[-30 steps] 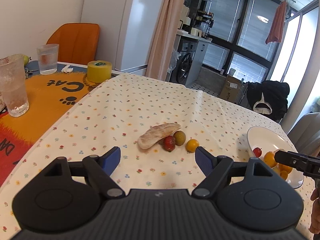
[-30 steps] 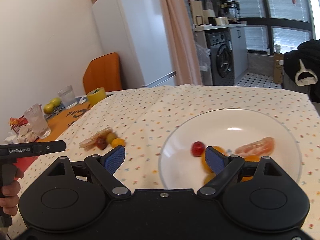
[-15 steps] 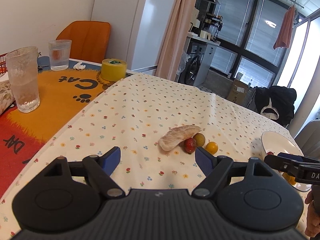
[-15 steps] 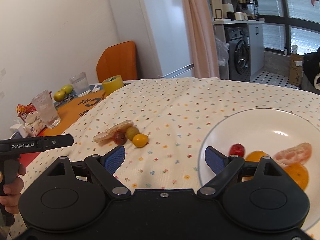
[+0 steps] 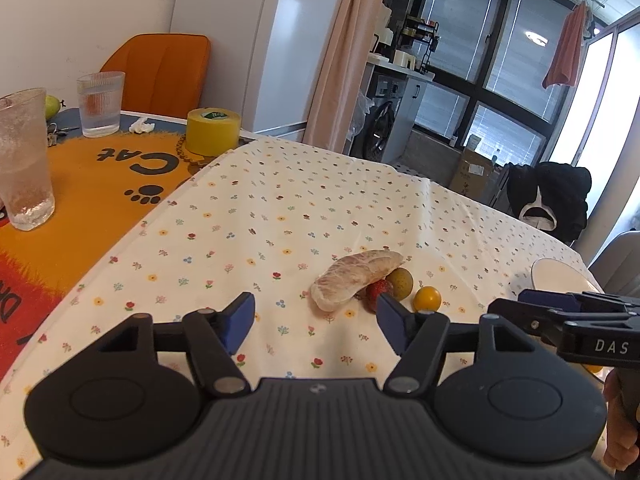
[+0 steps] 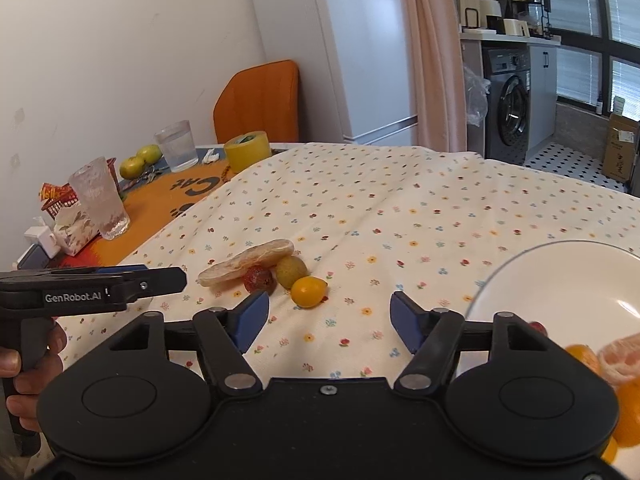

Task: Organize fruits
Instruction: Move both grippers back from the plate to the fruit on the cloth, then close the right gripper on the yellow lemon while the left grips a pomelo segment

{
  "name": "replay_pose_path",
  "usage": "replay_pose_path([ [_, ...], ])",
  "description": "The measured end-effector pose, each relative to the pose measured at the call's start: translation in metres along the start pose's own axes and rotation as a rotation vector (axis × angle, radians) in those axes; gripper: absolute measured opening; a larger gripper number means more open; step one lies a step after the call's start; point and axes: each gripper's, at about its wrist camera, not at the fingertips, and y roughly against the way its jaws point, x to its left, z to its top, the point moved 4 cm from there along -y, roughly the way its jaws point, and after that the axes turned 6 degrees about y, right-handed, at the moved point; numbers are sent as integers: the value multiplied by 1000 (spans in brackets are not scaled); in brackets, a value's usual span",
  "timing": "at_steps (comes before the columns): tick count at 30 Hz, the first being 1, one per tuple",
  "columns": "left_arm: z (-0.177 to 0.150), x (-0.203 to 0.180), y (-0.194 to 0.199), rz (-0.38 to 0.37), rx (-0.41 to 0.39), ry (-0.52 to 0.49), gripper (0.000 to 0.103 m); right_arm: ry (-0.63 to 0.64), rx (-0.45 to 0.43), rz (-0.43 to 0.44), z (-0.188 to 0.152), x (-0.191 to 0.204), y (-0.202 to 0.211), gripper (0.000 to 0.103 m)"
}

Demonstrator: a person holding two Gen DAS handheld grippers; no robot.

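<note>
A small pile of fruit lies on the flowered tablecloth: a pale peeled citrus segment point(image 5: 356, 276) point(image 6: 248, 262), a red strawberry point(image 5: 378, 290) point(image 6: 259, 278), a green round fruit point(image 5: 400, 282) point(image 6: 291, 271) and a small yellow-orange fruit point(image 5: 427, 298) point(image 6: 308, 291). My left gripper point(image 5: 315, 320) is open, just short of the pile, with nothing between its fingers. My right gripper point(image 6: 329, 318) is open too, with the yellow-orange fruit just beyond its left finger. The white plate point(image 6: 560, 280) point(image 5: 560, 276) at the right holds orange pieces point(image 6: 616, 360) and a small red fruit point(image 6: 538, 327).
At the far left, on an orange cat mat, stand two glasses point(image 5: 24, 160) point(image 5: 100, 104) and a yellow tape roll point(image 5: 214, 130). Green fruits point(image 6: 140, 160) and a tissue pack point(image 6: 76, 228) sit near the wall. An orange chair point(image 5: 160, 72) stands behind the table.
My right gripper has swung left, away from the plate and toward the fruit pile. The left gripper has shifted, so the pile now sits by its right finger. Both stayed open.
</note>
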Motion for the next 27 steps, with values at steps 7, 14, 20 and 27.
replay_pose_path([
  [7, 1, -3, -15, -11, 23, -9, 54, 6, 33, 23, 3, 4, -19, 57],
  [14, 3, -6, -31, -11, 51, -24, 49, 13, 69, 31, 3, 5, -39, 50],
  [20, 5, -7, -43, -15, 70, -22, 49, 19, 88, 39, 4, 6, -52, 47],
  [27, 7, -11, -52, -24, 79, -20, 49, 25, 92, 45, 5, 6, -59, 44],
])
